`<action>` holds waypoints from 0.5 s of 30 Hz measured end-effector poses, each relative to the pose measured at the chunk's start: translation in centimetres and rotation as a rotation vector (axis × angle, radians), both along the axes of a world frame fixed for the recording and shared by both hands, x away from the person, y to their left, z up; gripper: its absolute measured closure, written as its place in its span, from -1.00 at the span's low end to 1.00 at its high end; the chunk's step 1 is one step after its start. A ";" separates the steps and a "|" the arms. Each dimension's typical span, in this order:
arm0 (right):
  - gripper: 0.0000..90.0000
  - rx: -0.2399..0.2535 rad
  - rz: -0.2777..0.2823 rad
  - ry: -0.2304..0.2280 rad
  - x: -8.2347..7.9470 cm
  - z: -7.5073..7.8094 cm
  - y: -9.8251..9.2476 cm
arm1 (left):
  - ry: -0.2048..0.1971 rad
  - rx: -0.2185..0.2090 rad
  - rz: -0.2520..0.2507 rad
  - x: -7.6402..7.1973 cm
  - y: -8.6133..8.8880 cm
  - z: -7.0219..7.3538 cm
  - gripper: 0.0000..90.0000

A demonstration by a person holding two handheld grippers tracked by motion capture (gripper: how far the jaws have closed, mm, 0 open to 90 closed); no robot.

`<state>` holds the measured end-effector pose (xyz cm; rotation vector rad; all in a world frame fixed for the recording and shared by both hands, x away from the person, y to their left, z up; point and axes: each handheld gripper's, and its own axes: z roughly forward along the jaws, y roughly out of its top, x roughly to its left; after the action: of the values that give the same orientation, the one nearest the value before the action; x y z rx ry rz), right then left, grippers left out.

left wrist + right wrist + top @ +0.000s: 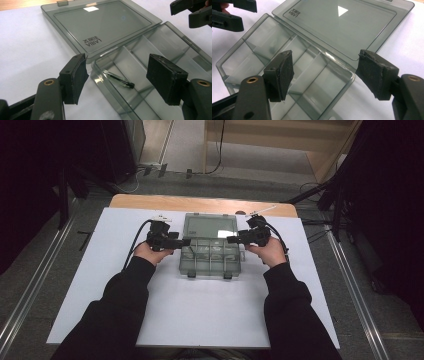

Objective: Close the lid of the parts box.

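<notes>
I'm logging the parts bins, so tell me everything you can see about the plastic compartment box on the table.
The compartment box is clear, smoke-grey plastic and lies open on the white table cover. Its lid is folded flat back on the far side and bears small printed lettering. Thin dividers split the tray into several compartments; one near the left gripper holds a slim, dark-tipped, pen-like item. Two latch tabs show on the near edge. Both grippers flank it with jaws open, not gripping it.

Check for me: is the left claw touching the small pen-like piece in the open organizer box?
Apart. In the left gripper view the left claw stands open above the box, and the piece lies on a compartment floor between and below its pads.
</notes>
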<state>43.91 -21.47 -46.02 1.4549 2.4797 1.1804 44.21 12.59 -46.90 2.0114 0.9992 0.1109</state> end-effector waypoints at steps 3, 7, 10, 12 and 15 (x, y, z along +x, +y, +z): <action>-0.32 -0.003 -0.003 -0.002 0.4 -0.1 0.1 | 0.001 0.005 0.012 0.5 0.0 0.2 -0.28; -0.32 -0.024 -0.013 -0.010 0.8 0.1 0.1 | 0.028 -0.011 0.027 1.3 0.0 0.2 -0.28; -0.31 -0.015 -0.018 -0.008 1.2 0.3 0.1 | 0.031 0.009 0.030 1.8 -0.2 0.4 -0.28; -0.31 -0.019 -0.020 -0.009 1.4 0.2 0.0 | 0.031 0.008 0.032 2.1 -0.4 0.6 -0.28; -0.31 -0.024 -0.030 -0.004 1.7 0.1 -0.1 | 0.023 0.007 0.036 2.6 -0.6 0.7 -0.28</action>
<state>45.63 -21.57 -45.91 1.4779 2.4515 1.1432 46.78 12.00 -46.16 2.0057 1.0512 0.1112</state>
